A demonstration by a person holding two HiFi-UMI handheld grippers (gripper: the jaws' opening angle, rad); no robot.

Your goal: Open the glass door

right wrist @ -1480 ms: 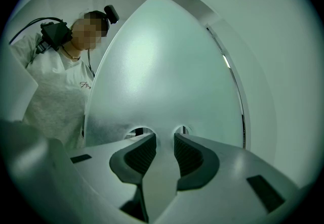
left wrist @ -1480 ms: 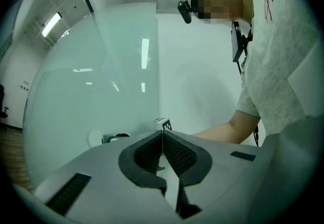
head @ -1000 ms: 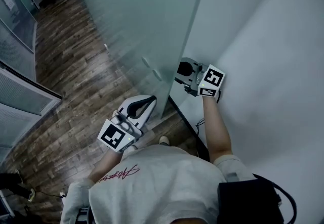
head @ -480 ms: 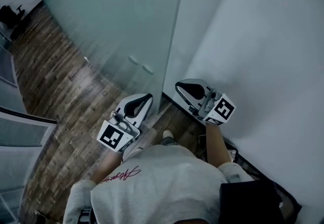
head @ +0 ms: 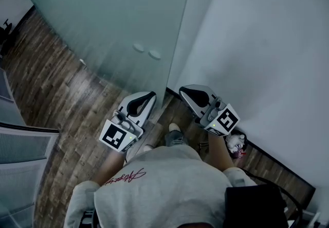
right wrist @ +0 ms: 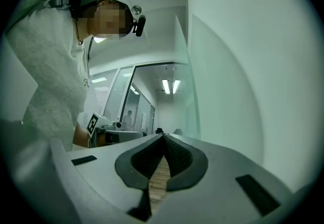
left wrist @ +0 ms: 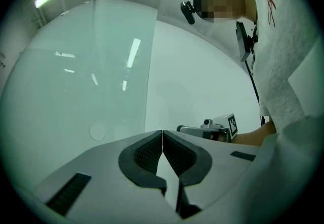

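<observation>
Closest to us is our white shirt (head: pixel 154 191) with red writing on it. A black bag (head: pixel 254 204) hangs at our right side.

Just past the shirt we hold both grippers out, side by side with a gap between them. The left gripper (head: pixel 150 95) has its jaws shut tight, pad on pad, with nothing in them. The right gripper (head: pixel 182 90) is the same, with its jaws pressed together and nothing held. Neither one touches the door.

Below the gap between the grippers, a shoe (head: pixel 175 130) stands on the wood floor (head: pixel 56 83). A small thing (head: pixel 236 142) lies at the floor's right edge, under the right gripper. We cannot tell what it is.

The glass door (head: pixel 113 21) stands just ahead of the grippers. The glass is milky, so we cannot see through it. Its near bottom corner meets the floor just past the tips of the grippers. Two small round discs (head: pixel 139 47) sit side by side on the glass, above that corner.

Right of the door's edge is a white wall (head: pixel 272 41). It runs along the floor's right edge.

In the right gripper view, a hallway (right wrist: pixel 164 117) with two long lights (right wrist: pixel 170 86) shows to the left of the glass. Far down it stands a person (right wrist: pixel 128 117).
</observation>
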